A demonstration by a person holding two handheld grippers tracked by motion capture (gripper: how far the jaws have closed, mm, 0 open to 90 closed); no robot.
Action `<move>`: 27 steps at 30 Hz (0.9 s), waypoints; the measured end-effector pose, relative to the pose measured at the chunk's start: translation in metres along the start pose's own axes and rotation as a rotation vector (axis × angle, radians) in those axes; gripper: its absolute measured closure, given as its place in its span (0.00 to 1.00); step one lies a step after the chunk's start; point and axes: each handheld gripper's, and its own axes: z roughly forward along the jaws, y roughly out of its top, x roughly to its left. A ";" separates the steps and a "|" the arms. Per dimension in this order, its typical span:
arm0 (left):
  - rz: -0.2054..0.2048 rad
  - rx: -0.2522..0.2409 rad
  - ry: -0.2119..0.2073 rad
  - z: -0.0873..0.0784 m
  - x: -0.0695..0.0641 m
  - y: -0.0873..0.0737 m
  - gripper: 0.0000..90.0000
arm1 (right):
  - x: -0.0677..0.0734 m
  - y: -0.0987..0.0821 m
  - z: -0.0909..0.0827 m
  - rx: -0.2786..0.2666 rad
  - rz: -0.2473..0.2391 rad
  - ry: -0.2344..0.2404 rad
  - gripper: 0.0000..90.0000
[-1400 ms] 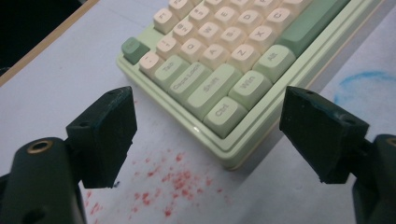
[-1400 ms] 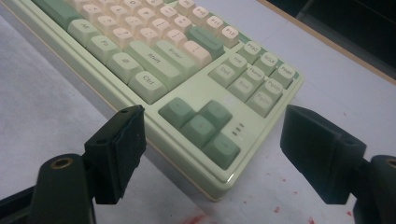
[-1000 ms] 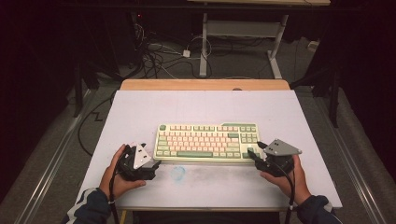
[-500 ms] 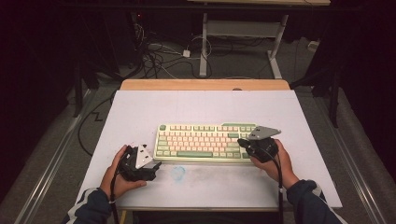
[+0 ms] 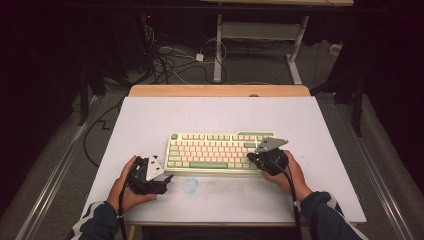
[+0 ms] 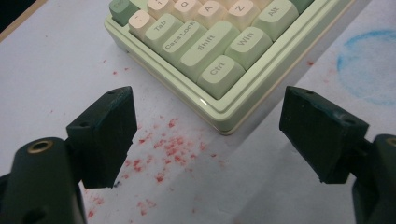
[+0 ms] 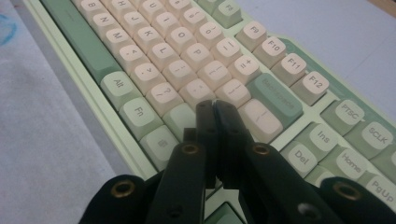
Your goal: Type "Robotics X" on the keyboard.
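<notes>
A cream and green keyboard (image 5: 220,152) lies across the middle of the white table. My right gripper (image 5: 252,157) hovers over its right end. In the right gripper view the jaws of the right gripper (image 7: 212,106) are shut with nothing between them, and their tips sit just above the keys (image 7: 154,51) near the wide cream key. My left gripper (image 5: 165,180) rests by the keyboard's near left corner. Its jaws (image 6: 208,100) stand wide open, and the Ctrl corner of the keyboard (image 6: 205,42) lies just beyond them.
A blue smudge (image 5: 190,185) marks the table in front of the keyboard, and red specks (image 6: 163,149) dot the sheet by the left jaws. A wooden strip (image 5: 220,91) edges the table's far side. Cables and desk legs lie on the floor behind.
My right gripper has moved left from beside the keyboard to over its right end. The left hand has stayed in place.
</notes>
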 end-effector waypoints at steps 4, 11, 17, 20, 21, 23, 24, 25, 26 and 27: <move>-0.005 -0.001 0.002 0.000 0.001 0.001 0.20 | 0.002 -0.002 0.001 0.013 -0.007 0.001 1.00; -0.042 -0.029 -0.006 -0.006 0.002 0.007 0.25 | 0.001 -0.006 0.003 0.003 -0.004 0.000 1.00; -0.064 -0.033 -0.014 -0.011 0.005 0.013 0.45 | 0.001 -0.007 0.003 0.001 -0.001 0.000 1.00; -0.076 -0.024 -0.019 -0.013 0.006 0.017 0.62 | 0.001 -0.007 0.003 -0.002 0.000 0.000 1.00; -0.082 -0.019 -0.019 -0.013 0.007 0.018 0.68 | 0.001 -0.007 0.003 -0.002 0.001 0.000 1.00; -0.095 -0.019 -0.011 -0.014 0.009 0.022 0.77 | 0.001 -0.007 0.003 -0.002 0.004 -0.001 1.00; -0.098 -0.018 -0.008 -0.014 0.011 0.023 0.82 | 0.001 -0.007 0.003 -0.002 0.004 -0.002 1.00; -0.100 -0.016 -0.006 -0.015 0.012 0.024 0.85 | 0.001 -0.007 0.003 -0.003 0.000 -0.002 1.00; -0.113 -0.016 -0.010 -0.015 0.013 0.026 0.89 | 0.002 -0.007 0.003 -0.003 -0.002 -0.005 1.00; -0.108 -0.004 -0.016 -0.016 0.013 0.026 0.91 | 0.002 -0.007 0.003 -0.002 -0.001 -0.007 1.00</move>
